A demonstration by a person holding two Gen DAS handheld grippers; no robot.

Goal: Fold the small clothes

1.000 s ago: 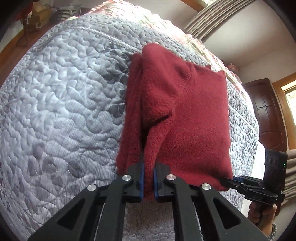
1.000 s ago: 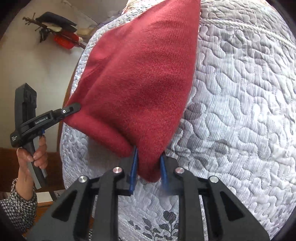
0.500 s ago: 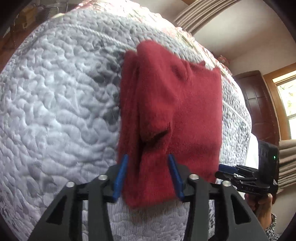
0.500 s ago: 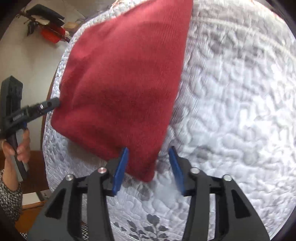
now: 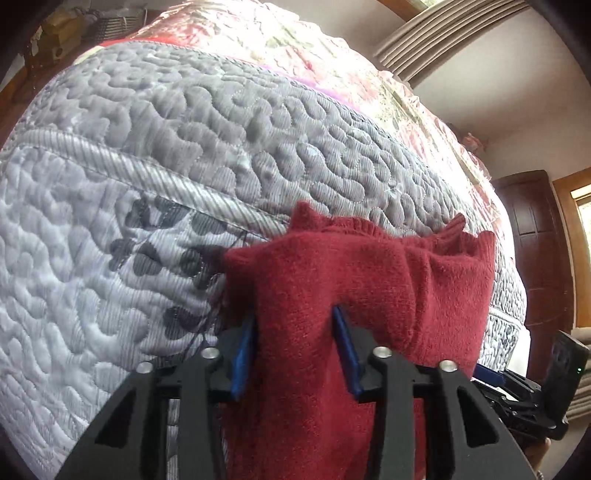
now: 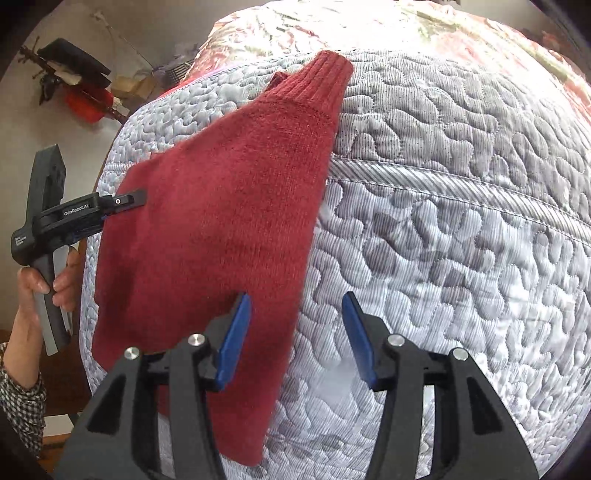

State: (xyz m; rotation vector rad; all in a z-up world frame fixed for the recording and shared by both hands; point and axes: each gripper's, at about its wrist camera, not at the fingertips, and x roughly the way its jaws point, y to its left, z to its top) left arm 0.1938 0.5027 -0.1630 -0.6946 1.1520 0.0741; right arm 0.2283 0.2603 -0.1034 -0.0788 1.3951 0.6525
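So your red sweater (image 6: 221, 229) is lying folded on the grey quilted bedspread (image 6: 461, 240), ribbed cuff end (image 6: 325, 79) pointing up toward the floral bedding (image 6: 369, 22) at the far side. Your right gripper (image 6: 297, 339) is spread wide over the sweater's near right edge; the left blue pad (image 6: 234, 343) sits over the knit, the right one is over bare quilt, and nothing's pinched. Your left gripper (image 5: 295, 354) is open too, with a bunched hump of the sweater (image 5: 351, 295) sitting between its blue pads, which don't look like they're squeezing it. From the right wrist view you can see your left hand (image 6: 44, 280) wrapped around that gripper's handle at the sweater's left edge.
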